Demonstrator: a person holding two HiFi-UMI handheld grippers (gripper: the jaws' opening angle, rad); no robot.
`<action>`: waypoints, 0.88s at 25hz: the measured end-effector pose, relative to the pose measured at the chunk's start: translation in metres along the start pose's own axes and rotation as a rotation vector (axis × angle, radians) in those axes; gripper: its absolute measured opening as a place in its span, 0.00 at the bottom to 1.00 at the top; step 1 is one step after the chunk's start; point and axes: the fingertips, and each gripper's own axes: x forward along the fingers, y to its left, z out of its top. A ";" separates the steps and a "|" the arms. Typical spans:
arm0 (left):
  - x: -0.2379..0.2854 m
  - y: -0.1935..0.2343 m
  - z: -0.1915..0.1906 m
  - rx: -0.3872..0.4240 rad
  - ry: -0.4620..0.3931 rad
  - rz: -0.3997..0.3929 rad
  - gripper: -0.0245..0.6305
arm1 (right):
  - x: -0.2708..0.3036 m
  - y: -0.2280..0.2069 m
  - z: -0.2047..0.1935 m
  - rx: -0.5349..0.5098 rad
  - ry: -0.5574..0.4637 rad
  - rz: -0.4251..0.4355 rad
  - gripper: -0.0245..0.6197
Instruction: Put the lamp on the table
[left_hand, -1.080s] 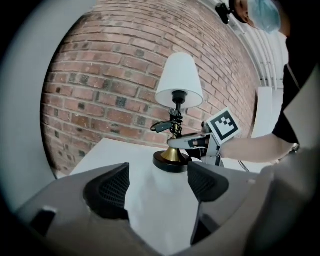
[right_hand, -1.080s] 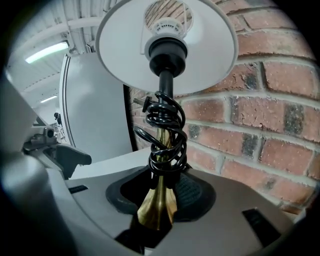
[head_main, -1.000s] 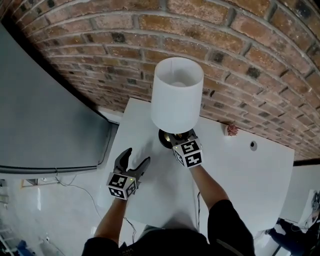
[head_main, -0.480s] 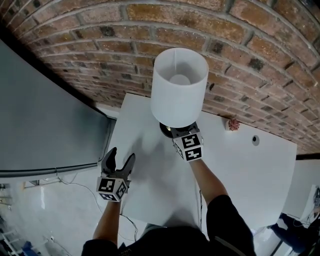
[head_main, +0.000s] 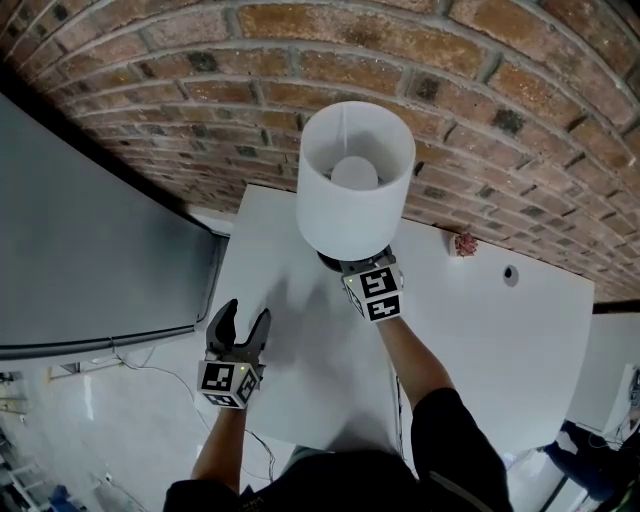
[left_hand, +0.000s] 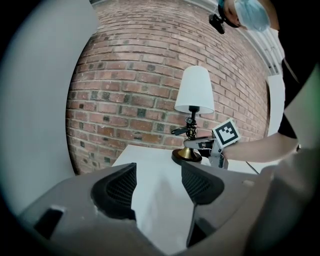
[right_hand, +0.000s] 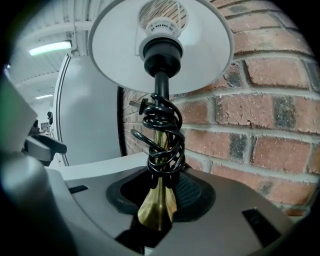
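Head view looks steeply down on the tabletop. Left gripper view, low at near left, faces the far wall; right gripper view peers up the lamp, seen in all.

Lamp: it stands on the table at the back edge, with the wall close behind.
Your right gripper: in front of the lamp, with its jaws clasped on the stem just above the foot.
Your left gripper: left of the lamp and well apart from it, over the table's left front. Its jaws are closing with nothing between them.
Panel: left of the table.
Small lump: on the table, right of the lamp, by the wall.
Hole: in the tabletop, right of the lump.
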 end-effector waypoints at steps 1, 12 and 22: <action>-0.001 -0.001 0.001 0.000 -0.002 0.000 0.46 | -0.001 0.000 -0.001 -0.002 0.000 0.000 0.23; -0.010 -0.007 -0.003 0.003 0.001 0.005 0.46 | -0.007 0.002 -0.005 -0.023 -0.047 0.002 0.23; -0.015 -0.024 0.001 0.006 -0.017 -0.014 0.45 | -0.018 0.000 -0.011 -0.002 -0.028 -0.025 0.24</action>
